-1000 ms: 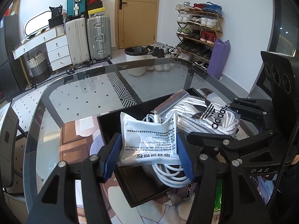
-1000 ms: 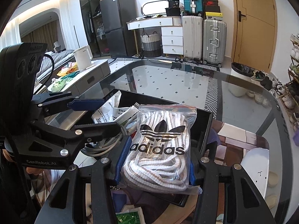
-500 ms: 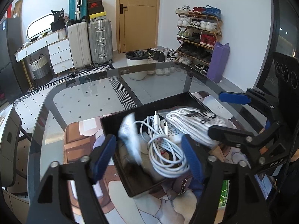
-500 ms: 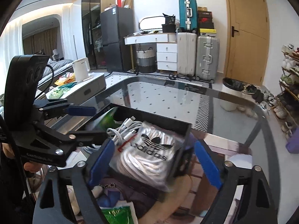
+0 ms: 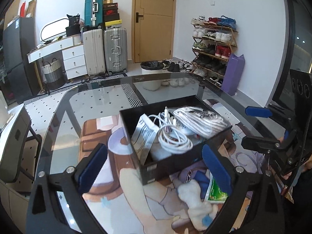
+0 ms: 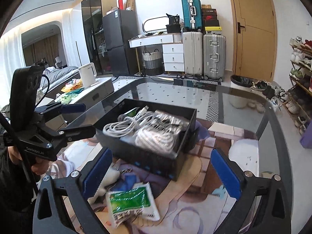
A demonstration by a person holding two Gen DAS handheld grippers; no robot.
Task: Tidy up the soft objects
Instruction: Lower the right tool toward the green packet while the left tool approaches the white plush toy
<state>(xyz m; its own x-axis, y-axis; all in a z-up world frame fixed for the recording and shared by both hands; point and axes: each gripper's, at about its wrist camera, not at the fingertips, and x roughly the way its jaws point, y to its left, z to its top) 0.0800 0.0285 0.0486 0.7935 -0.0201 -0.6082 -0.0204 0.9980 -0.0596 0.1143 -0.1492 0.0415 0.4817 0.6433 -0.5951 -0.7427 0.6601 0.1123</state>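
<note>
A black box (image 5: pixel 152 170) (image 6: pixel 148 162) stands on a printed mat on the glass table. In it lie a bagged white cable (image 5: pixel 144 134), a loose white cable coil (image 5: pixel 173 138) (image 6: pixel 124 125) and a clear bag of white laces (image 5: pixel 200 119) (image 6: pixel 156 138). My left gripper (image 5: pixel 154 170) is open and empty, in front of the box. My right gripper (image 6: pixel 159 173) is open and empty, in front of the box. A green and white packet (image 6: pixel 130 200) (image 5: pixel 216 192) and a cream plush toy (image 5: pixel 197 204) lie on the mat near the grippers.
The glass table (image 5: pixel 93 101) stretches beyond the box. A blue cloth item (image 6: pixel 128 181) lies by the packet. A chair (image 5: pixel 13 136) stands at the table's left. Suitcases, drawers, a door and a shoe rack line the far walls.
Both grippers opened and let their bags drop into the box. Both then pulled back and up from the box, so the mat's items came into view.
</note>
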